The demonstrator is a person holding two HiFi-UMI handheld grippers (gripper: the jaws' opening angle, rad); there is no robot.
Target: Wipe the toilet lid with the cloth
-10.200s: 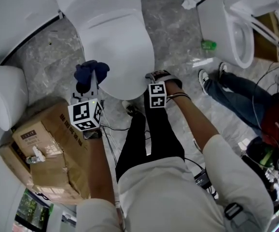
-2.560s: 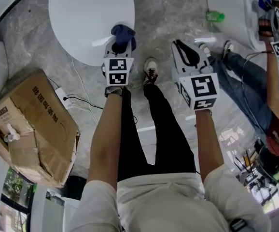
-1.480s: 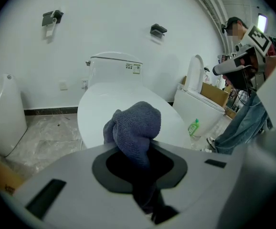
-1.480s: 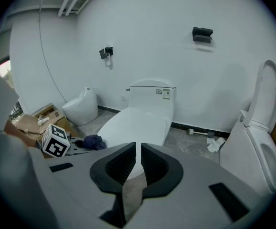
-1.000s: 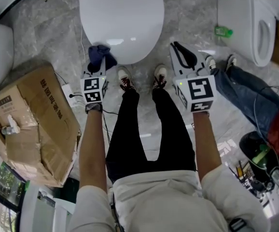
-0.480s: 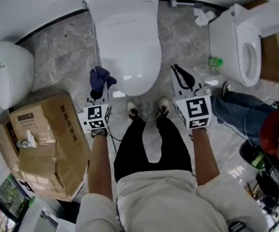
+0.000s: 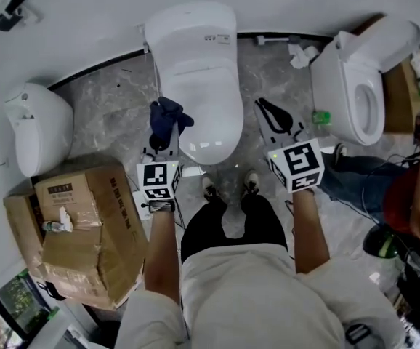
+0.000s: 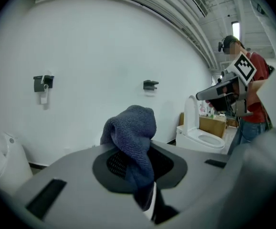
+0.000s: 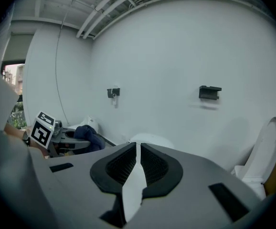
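Raised since earlier frame, clear of glossy white oval toilet lid (image 7: 210, 118) at upper centre. Left gripper (image 7: 163, 132) pinching crumpled dark blue cloth (image 7: 169, 115) beside lid's left edge; right gripper (image 7: 263, 107) pressed together, empty.

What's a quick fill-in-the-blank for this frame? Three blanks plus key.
The left gripper is shut on a dark blue ____.
The right gripper is shut and holds ____.
The toilet lid nearest the grippers is ____, while the toilet at the right has its lid raised.
Missing words: cloth; nothing; closed.
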